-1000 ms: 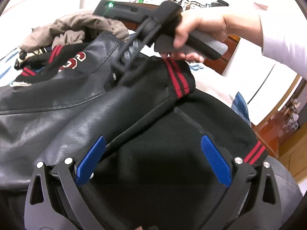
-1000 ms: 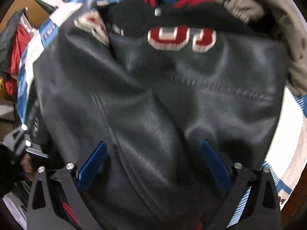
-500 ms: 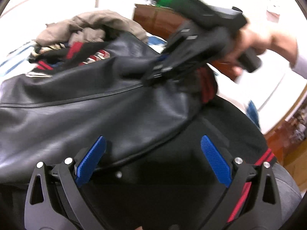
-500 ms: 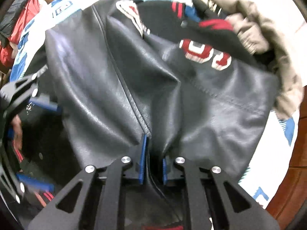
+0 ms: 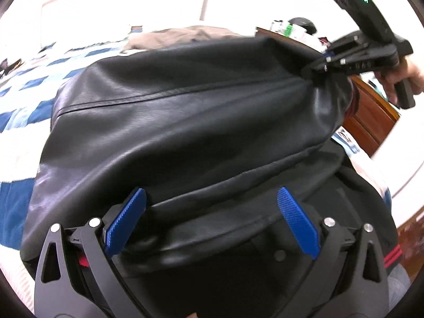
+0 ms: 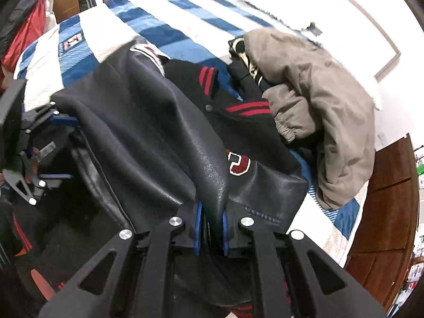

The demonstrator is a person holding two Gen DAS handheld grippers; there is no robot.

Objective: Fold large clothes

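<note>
The right gripper (image 6: 210, 229) is seen pinched tight on a fold of the black leather jacket (image 5: 185, 122), which is held raised above the blue-and-white bedspread (image 6: 169, 26). The left gripper (image 5: 212, 225) is spread wide, its jaws straddling the jacket's lower edge. The lifted sleeve is stretched between the two grippers. A tan garment (image 6: 318, 84) is heaped beside it.

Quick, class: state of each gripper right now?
Left gripper: open, over the black jacket, holding nothing.
Right gripper: closed on the jacket's leather sleeve.
</note>
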